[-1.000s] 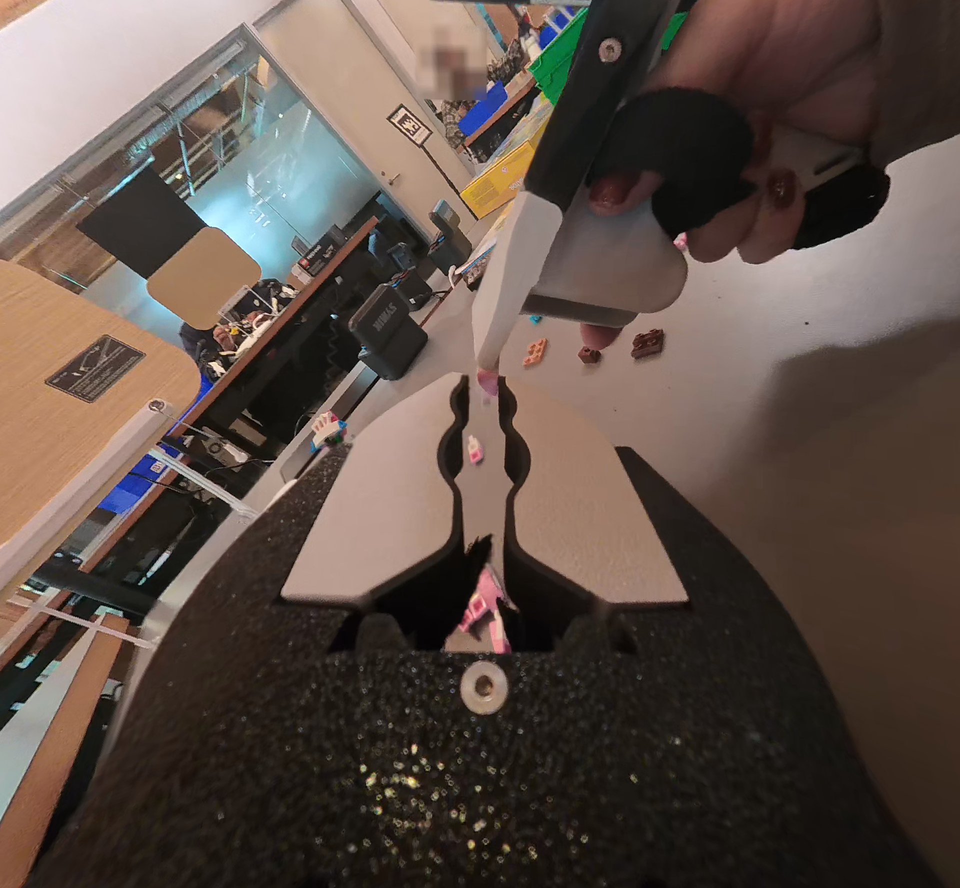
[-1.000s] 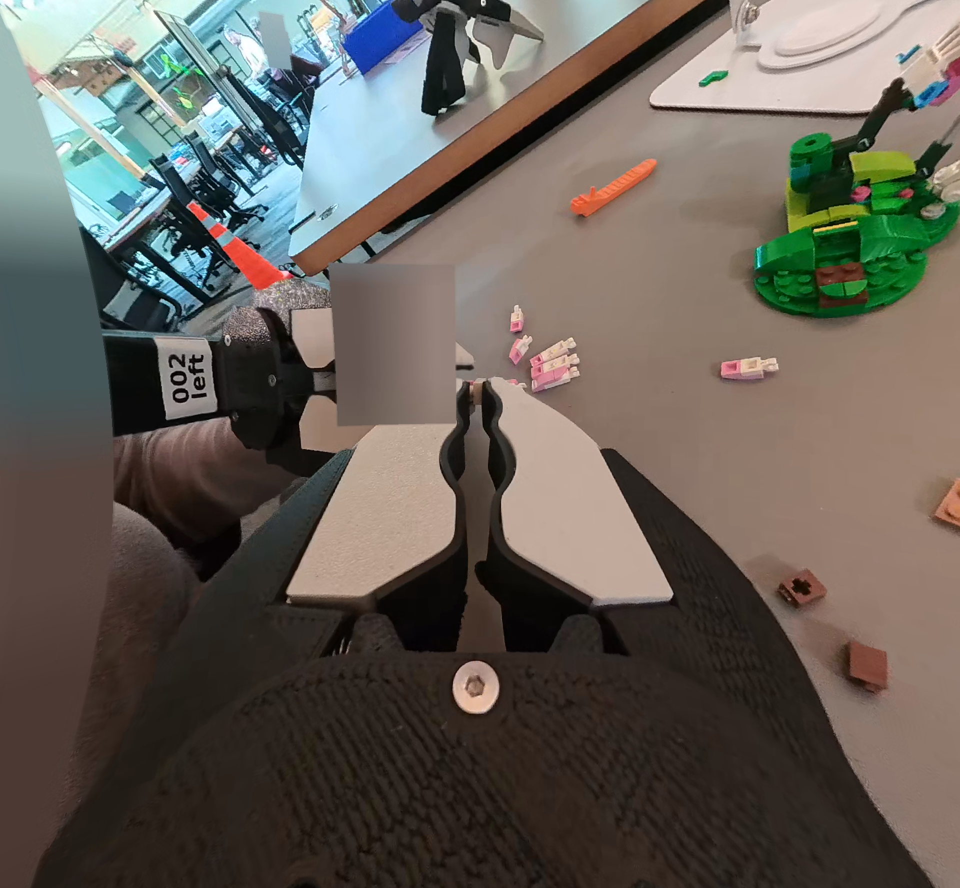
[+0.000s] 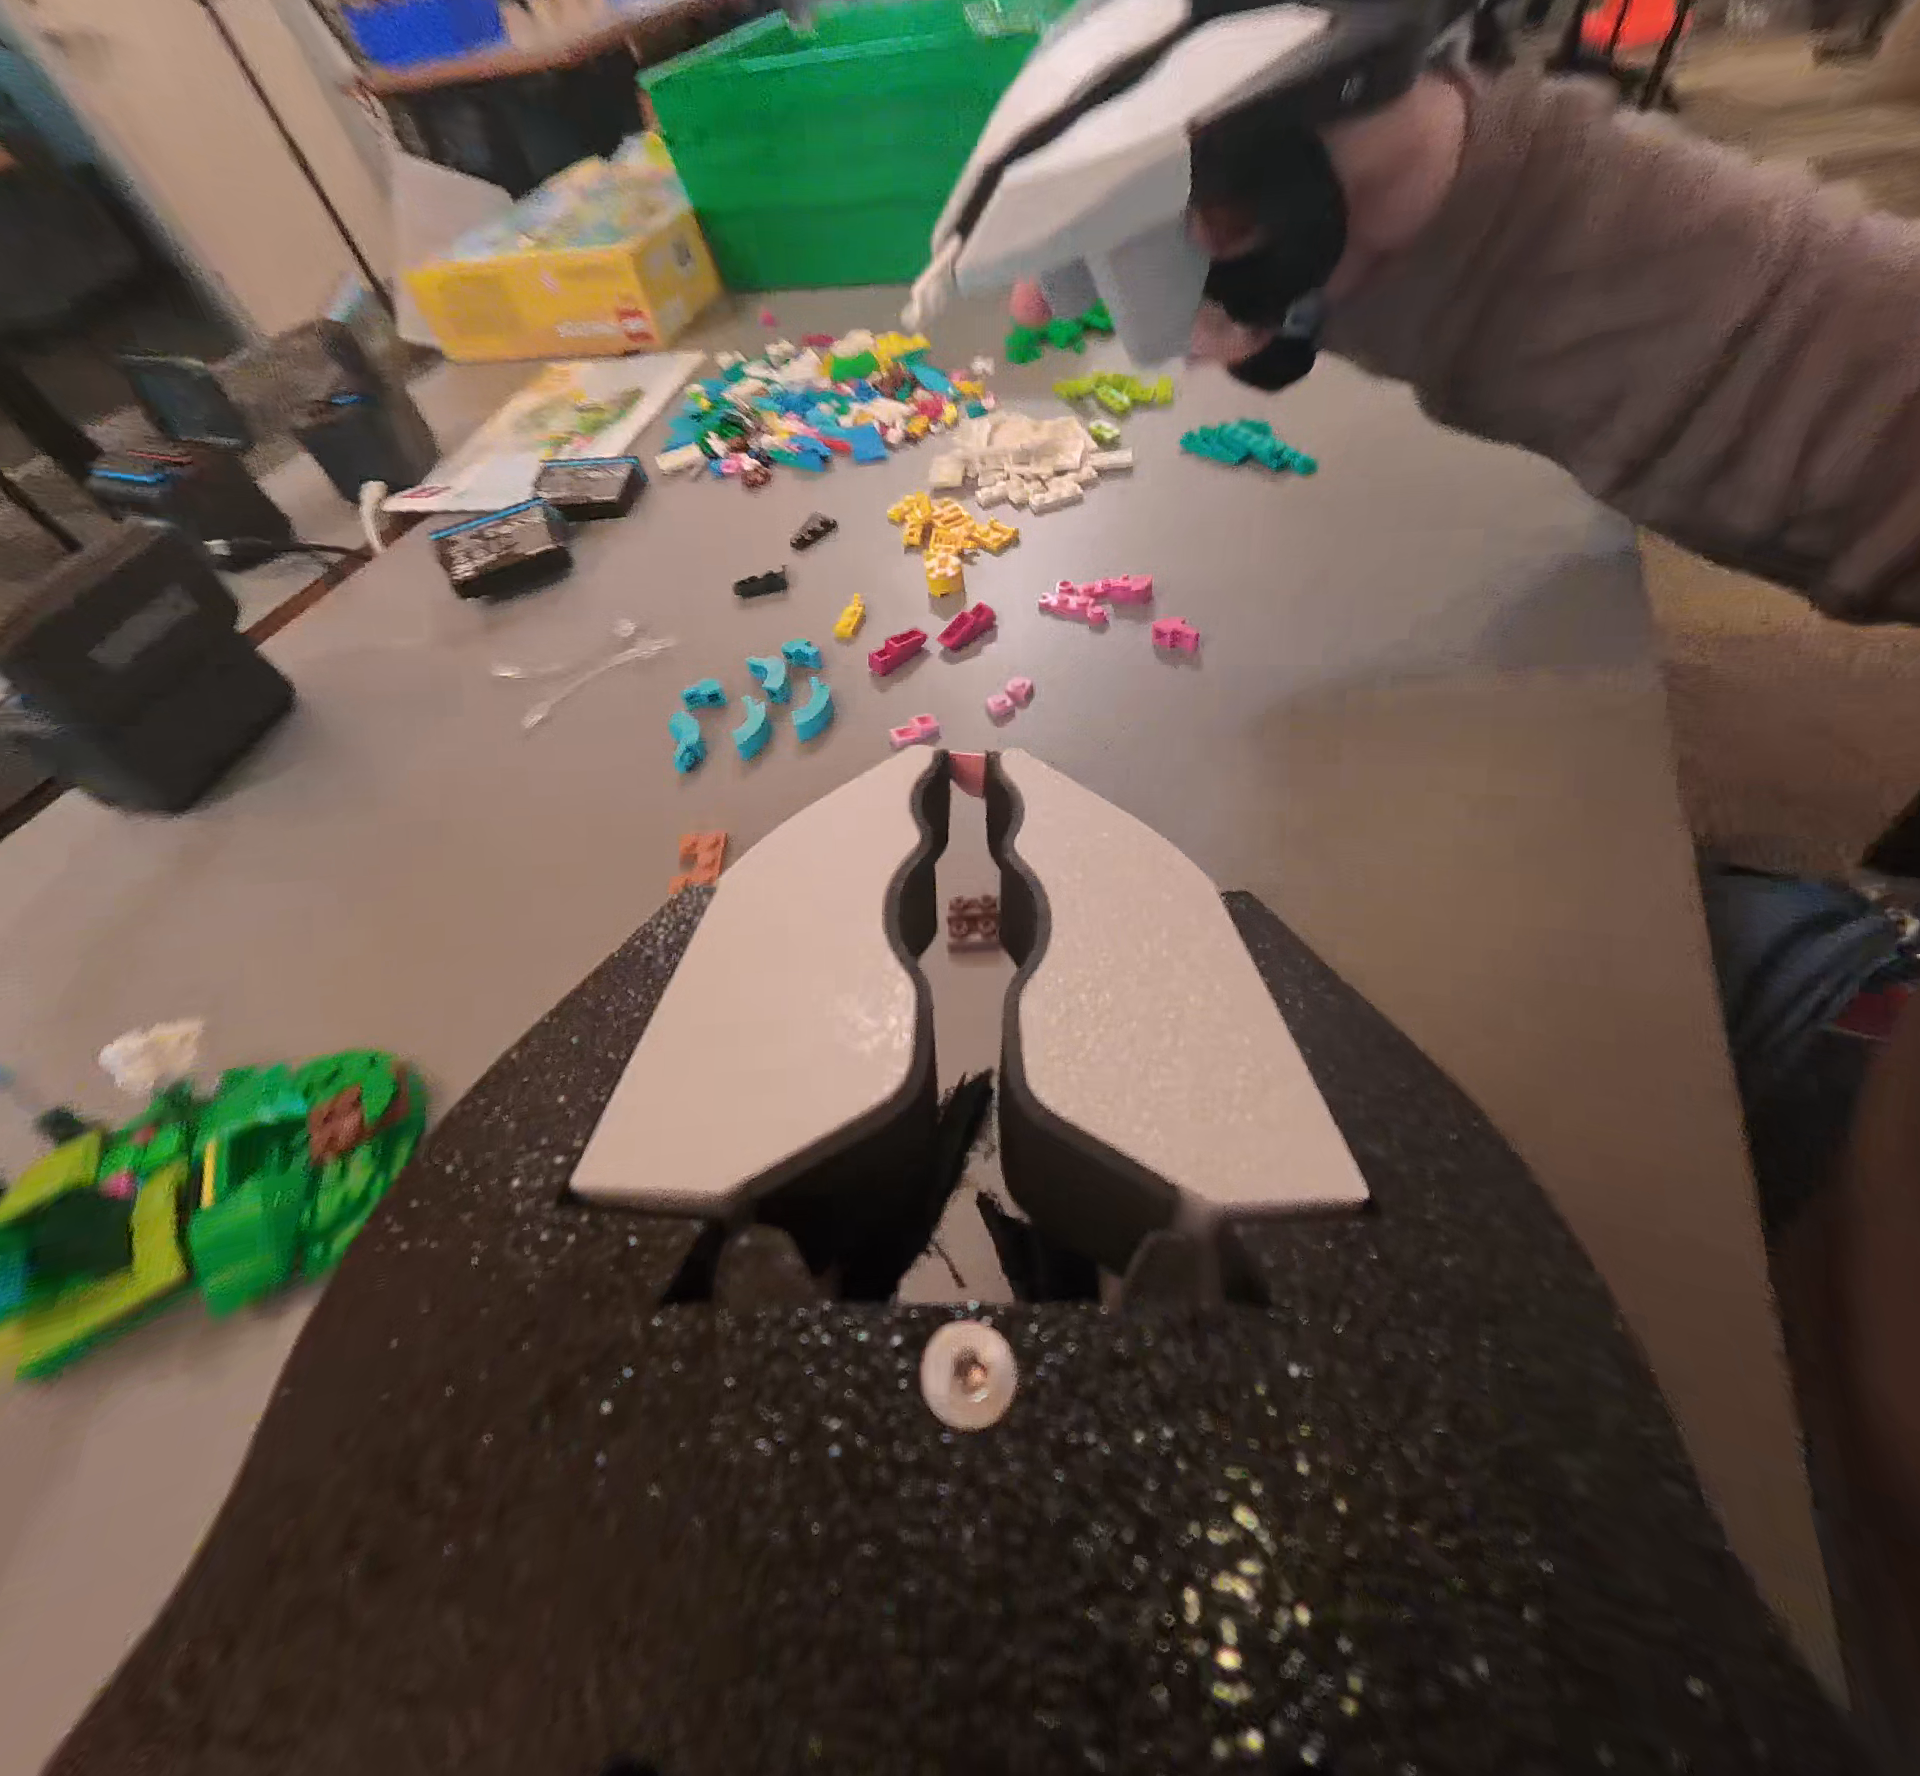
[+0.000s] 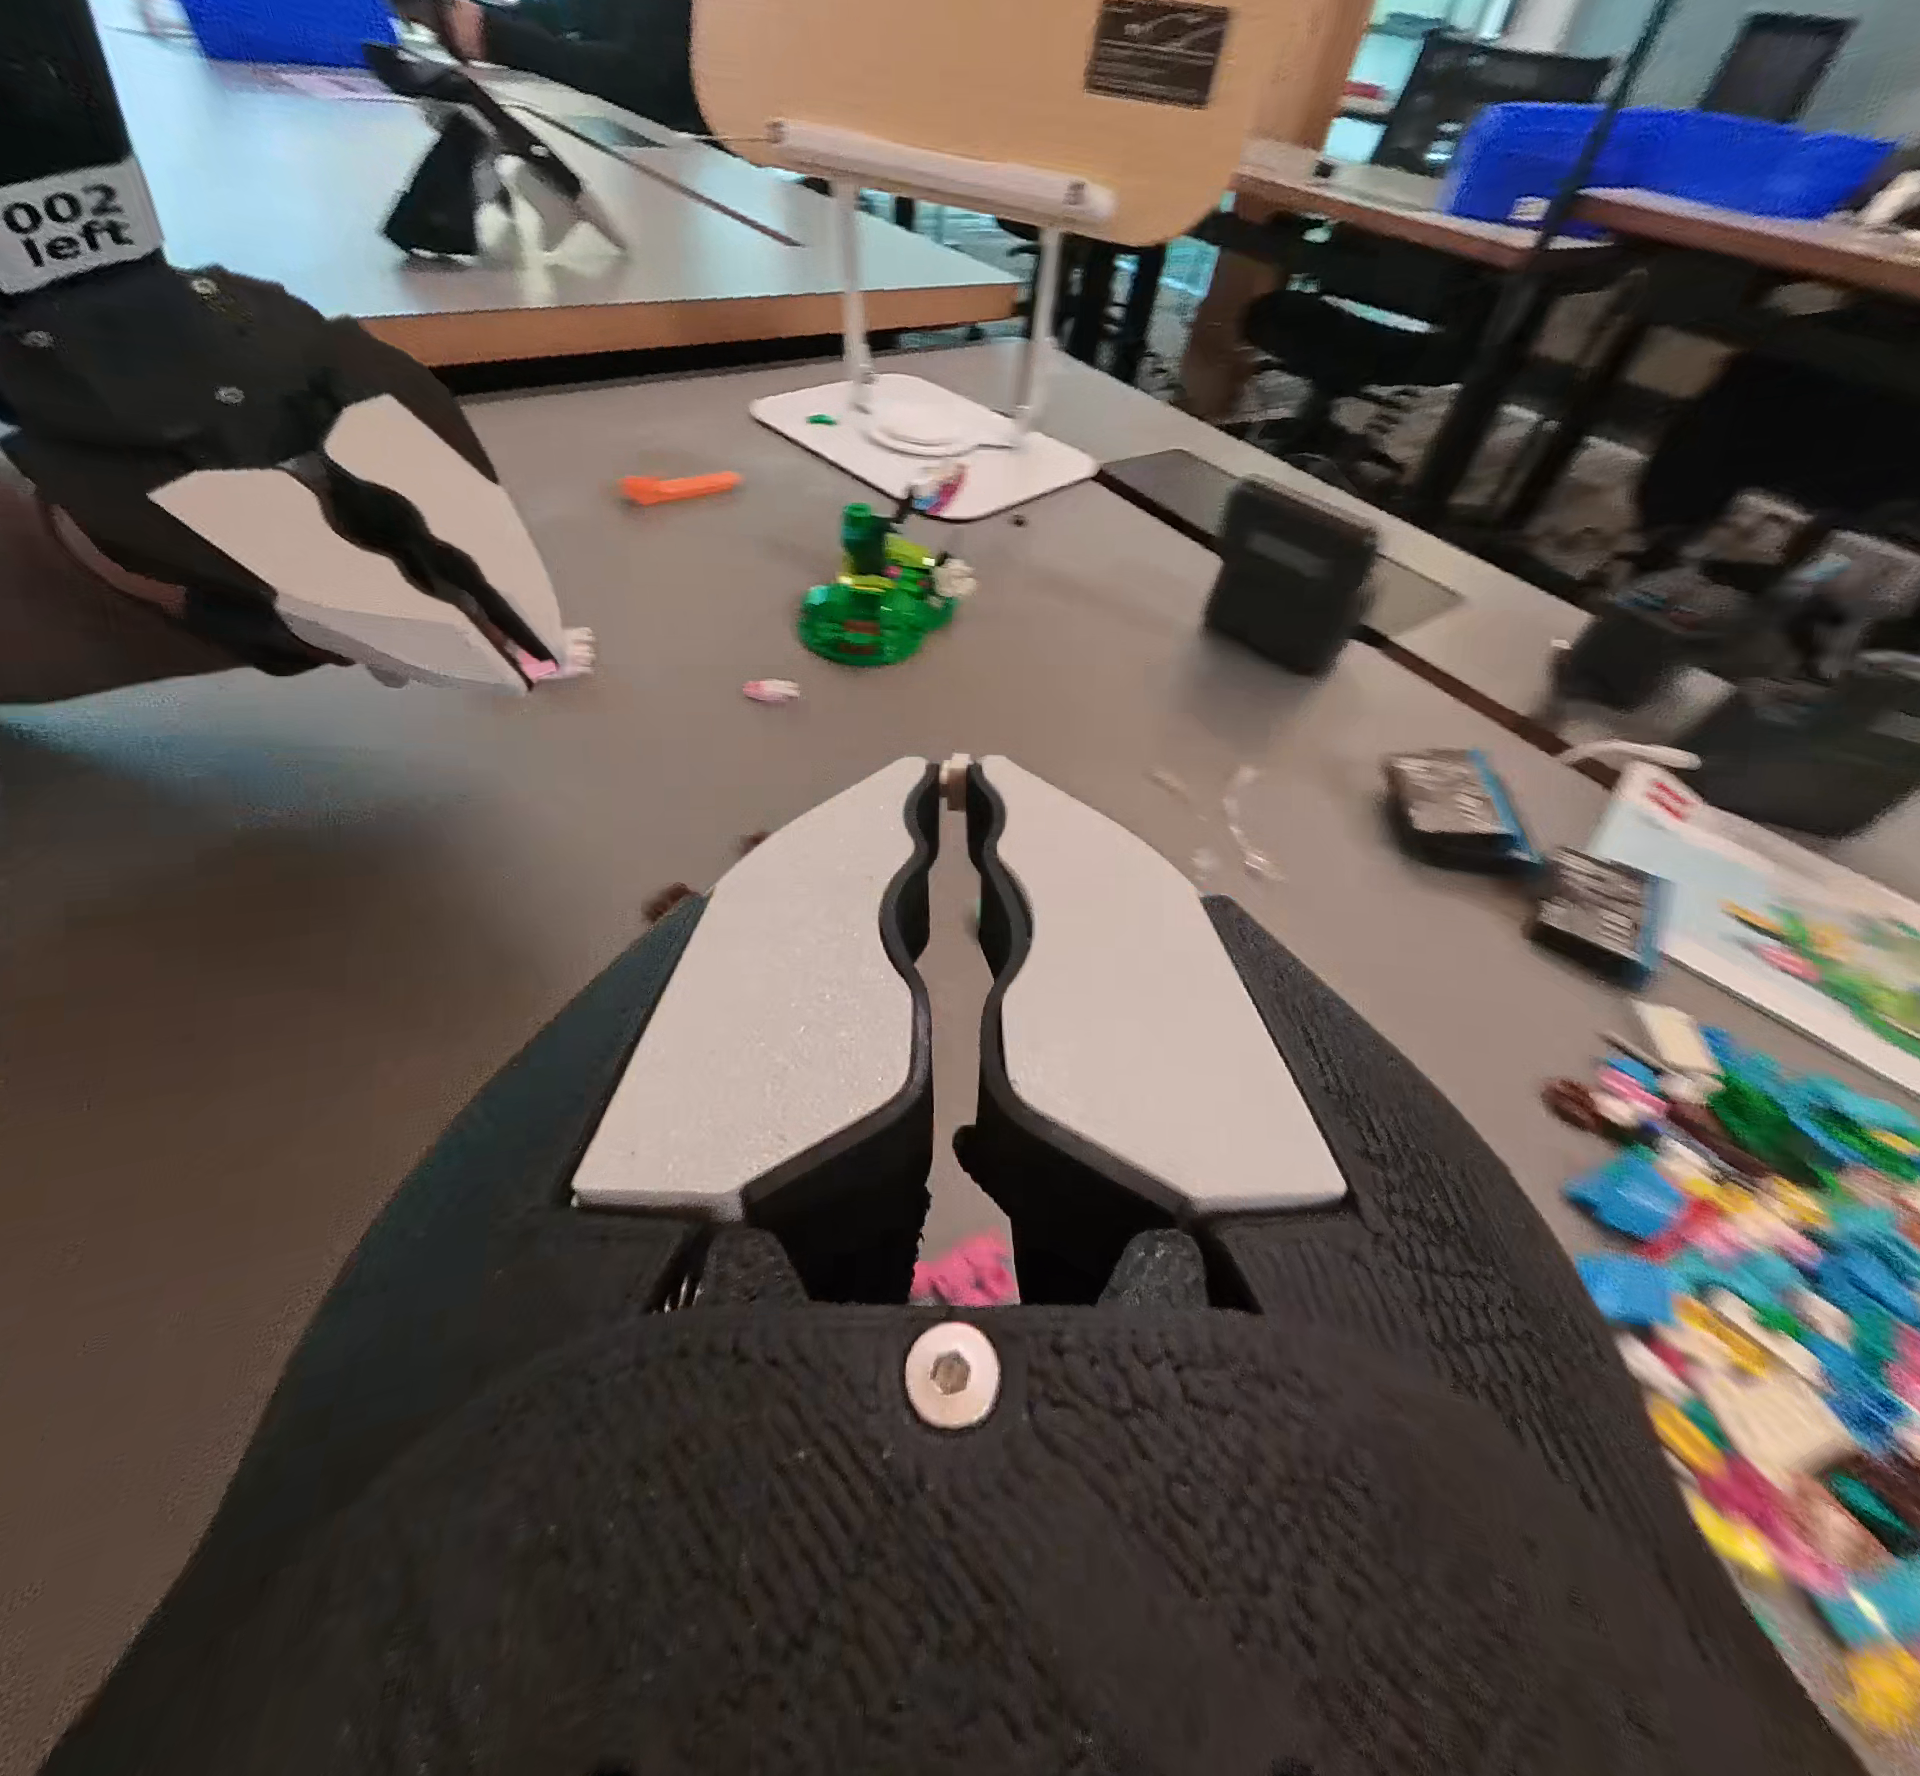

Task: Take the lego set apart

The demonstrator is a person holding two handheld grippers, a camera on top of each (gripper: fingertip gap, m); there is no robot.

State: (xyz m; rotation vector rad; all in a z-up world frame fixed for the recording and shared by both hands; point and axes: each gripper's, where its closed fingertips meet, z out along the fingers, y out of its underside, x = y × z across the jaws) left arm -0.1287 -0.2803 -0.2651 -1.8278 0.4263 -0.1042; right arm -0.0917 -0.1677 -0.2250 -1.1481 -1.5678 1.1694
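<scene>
Jaws near white-labelled left gripper (image 4: 540,666)

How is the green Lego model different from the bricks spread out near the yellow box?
The green Lego model is clipped together in one lump, mostly green, with little white and pink bits; the loose bricks lie separate and flat on the grey table. The model stands alone, while the bricks lie in clusters roughly by colour: yellow, white, pink, blue. Both rest on the table.

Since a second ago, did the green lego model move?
No. The green lego model still sits just in front of the white stand base, orange piece to its left, as before.
</scene>
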